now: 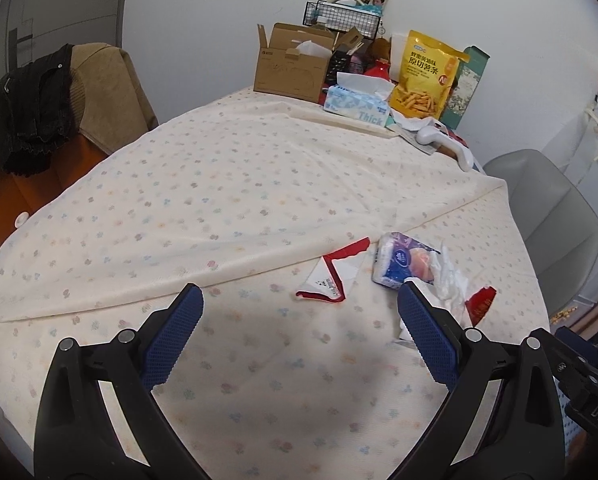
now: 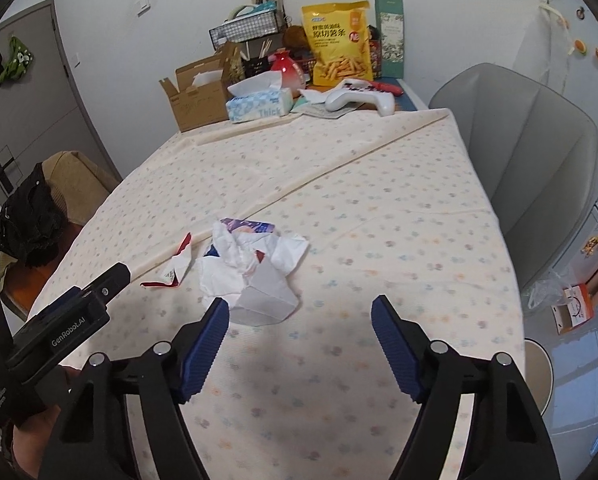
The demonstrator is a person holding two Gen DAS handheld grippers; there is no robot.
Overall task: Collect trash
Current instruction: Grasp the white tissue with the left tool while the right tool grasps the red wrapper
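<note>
Both tools gaping, nothing gripped: left tool (image 1: 301, 304), right tool (image 2: 301, 312), above the worktop (image 1: 219, 184). Just beyond, crumpled tissue (image 2: 255, 268); touching it, tissue packet (image 1: 403, 260); beside it, torn red wrapper (image 1: 331, 276). Far past the tissue, yellow snack bag (image 2: 341, 44).

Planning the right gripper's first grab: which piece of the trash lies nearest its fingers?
The folded white paper, almost at the right gripper's left fingertip. The red-edged wrapper and blue tissue pack lie farther off.
</note>
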